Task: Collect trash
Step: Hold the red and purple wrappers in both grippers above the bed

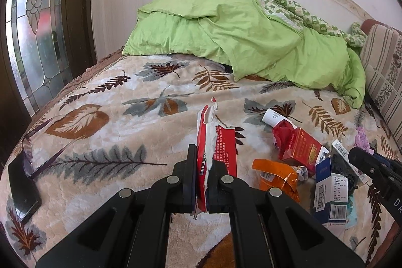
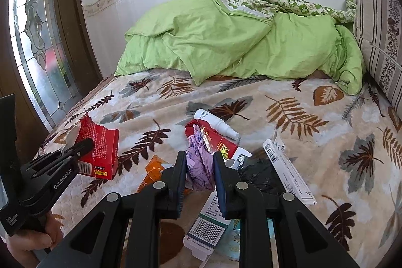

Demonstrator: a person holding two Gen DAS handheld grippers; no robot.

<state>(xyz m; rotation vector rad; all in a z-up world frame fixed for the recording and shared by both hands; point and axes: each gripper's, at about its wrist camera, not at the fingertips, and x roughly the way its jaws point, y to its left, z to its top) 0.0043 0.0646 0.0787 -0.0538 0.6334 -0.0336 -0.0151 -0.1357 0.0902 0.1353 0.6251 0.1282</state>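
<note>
Torn red box (image 1: pixel 216 142) clamped in left tongs (image 1: pixel 203 165); right tongs (image 2: pixel 200 168) clamp purple wrapper (image 2: pixel 199 162).

leaf-print bed blanket (image 1: pixel 140 122) — green duvet (image 1: pixel 226 37), phone (image 1: pixel 22 187), glasses (image 1: pixel 42 150), white bottle (image 2: pixel 216 123), orange wrapper (image 1: pixel 276 175)

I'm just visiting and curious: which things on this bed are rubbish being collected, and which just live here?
Trash:
torn red cardboard box in left gripper
crumpled purple wrapper in right gripper
orange foil packet
red cigarette pack

Lying about:
purple-framed glasses
black phone
green duvet
</note>
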